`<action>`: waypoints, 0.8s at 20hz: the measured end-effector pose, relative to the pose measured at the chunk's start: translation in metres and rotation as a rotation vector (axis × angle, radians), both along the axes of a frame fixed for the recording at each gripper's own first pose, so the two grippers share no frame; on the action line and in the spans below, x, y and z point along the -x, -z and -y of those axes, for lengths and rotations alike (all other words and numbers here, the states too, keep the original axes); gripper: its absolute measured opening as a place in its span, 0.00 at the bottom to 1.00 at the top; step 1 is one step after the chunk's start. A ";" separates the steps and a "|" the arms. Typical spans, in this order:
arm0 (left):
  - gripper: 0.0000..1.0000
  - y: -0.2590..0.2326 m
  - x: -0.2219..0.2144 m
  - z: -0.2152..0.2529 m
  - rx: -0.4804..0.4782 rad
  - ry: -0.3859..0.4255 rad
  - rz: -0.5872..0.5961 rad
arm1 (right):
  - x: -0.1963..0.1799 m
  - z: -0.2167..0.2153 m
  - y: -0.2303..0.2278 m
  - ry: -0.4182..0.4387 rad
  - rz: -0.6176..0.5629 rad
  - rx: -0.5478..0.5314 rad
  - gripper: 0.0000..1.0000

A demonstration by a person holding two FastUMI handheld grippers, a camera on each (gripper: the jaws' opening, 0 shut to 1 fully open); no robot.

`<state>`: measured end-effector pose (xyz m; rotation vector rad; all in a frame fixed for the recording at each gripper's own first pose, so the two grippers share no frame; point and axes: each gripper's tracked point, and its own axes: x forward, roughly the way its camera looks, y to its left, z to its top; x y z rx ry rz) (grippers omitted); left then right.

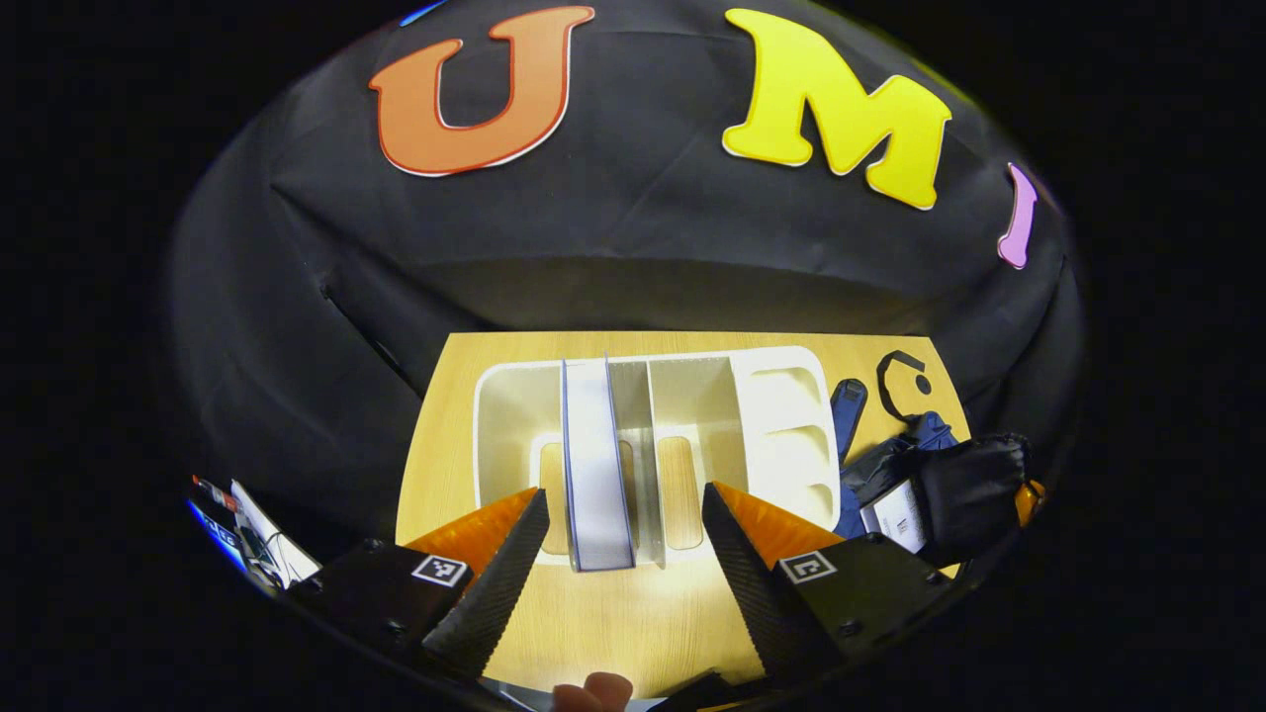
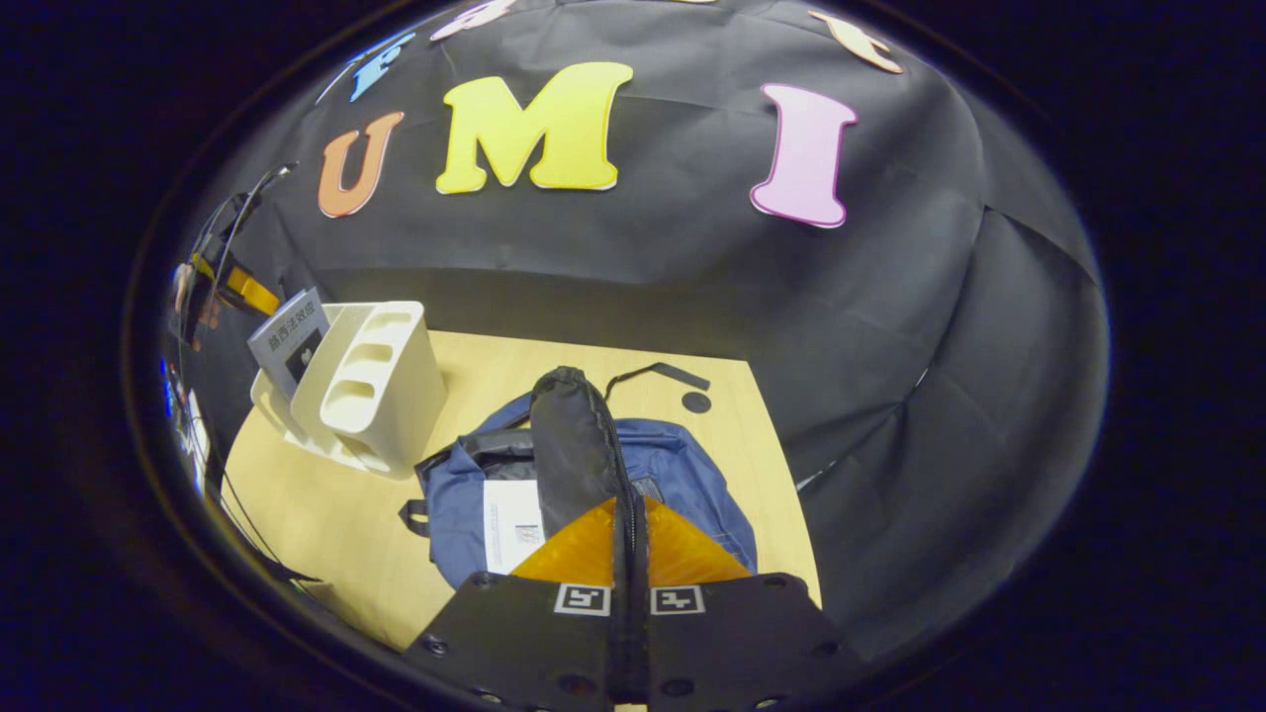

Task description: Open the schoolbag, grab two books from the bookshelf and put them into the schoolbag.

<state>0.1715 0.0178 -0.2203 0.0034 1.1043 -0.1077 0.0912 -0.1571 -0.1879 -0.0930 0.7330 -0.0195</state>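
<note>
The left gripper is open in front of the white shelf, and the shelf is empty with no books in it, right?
Not quite. The left gripper is open in front of the white shelf, but the shelf is not empty: a book stands upright in it, as the left gripper view shows.

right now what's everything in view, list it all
bookshelf: 1, white, on the table ahead of the left gripper
book in the bookshelf: 1, pale cover, standing upright in a slot
schoolbag: 1, blue, lying on the table right of the bookshelf
book in the schoolbag: 1, white cover, showing in the bag's opening
black flap: 1, part of the schoolbag, pinched and lifted by the right gripper
table: 1, light wood
fingertip: 1, bottom edge of the left gripper view
left gripper: 1, open, aimed at the upright book
right gripper: 1, shut on the black flap
</note>
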 end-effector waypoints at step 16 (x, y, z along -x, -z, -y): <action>0.88 0.092 0.012 -0.024 -0.042 -0.052 -0.351 | 0.005 -0.001 0.004 -0.011 -0.008 0.014 0.00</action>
